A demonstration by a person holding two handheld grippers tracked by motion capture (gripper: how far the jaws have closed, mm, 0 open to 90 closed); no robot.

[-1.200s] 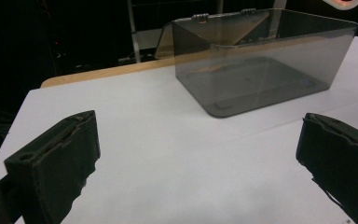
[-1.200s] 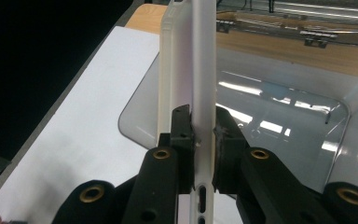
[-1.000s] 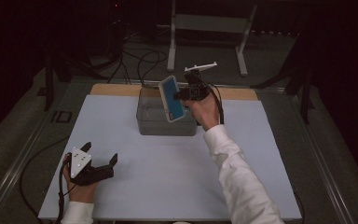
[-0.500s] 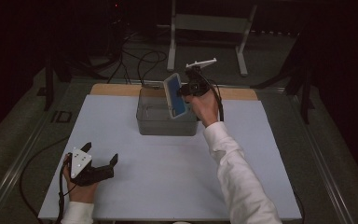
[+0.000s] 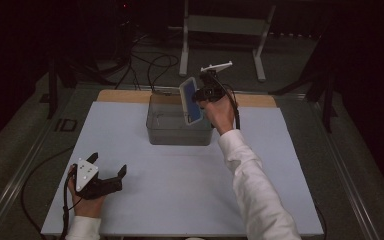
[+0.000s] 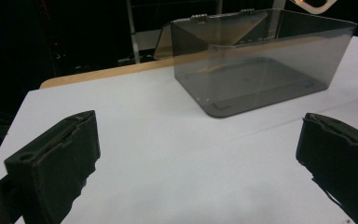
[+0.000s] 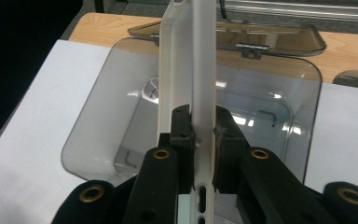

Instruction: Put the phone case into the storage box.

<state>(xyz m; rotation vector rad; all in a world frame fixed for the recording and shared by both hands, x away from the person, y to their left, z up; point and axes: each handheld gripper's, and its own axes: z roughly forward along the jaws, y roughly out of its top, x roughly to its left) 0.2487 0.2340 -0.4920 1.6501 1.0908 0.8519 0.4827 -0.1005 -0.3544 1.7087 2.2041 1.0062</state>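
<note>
**A:** What's the high view giving you?

**B:** I see a white table (image 5: 280, 150) with a smoky see-through box (image 5: 180, 125) toward twelve o'clock, its lid (image 5: 167, 93) folded back behind it. My right gripper (image 5: 202, 95) hangs above the box's right rim, pinching a phone case (image 5: 191, 101) that shows blue and stands nearly on edge. My left gripper (image 5: 105, 175) rests near the table's seven o'clock corner, jaws spread, well apart from the box.

**A:** And the left gripper view?

**B:** My two black jaws stand wide apart with bare table (image 6: 168, 154) between them. The box (image 6: 261, 60) sits at about one o'clock from me, with nothing I can make out inside.

**A:** Right gripper view?

**B:** I'm looking straight down into the open box (image 7: 102, 140). My right gripper (image 7: 203, 128) is clamped on the phone case (image 7: 186, 60), one jaw on each face, near its lower end. The case looks white from here and runs edge-on toward twelve o'clock, held over the box and apart from its floor. The lid (image 7: 279, 39) lies flat beyond the far rim on a wooden strip (image 7: 349, 51).
</note>
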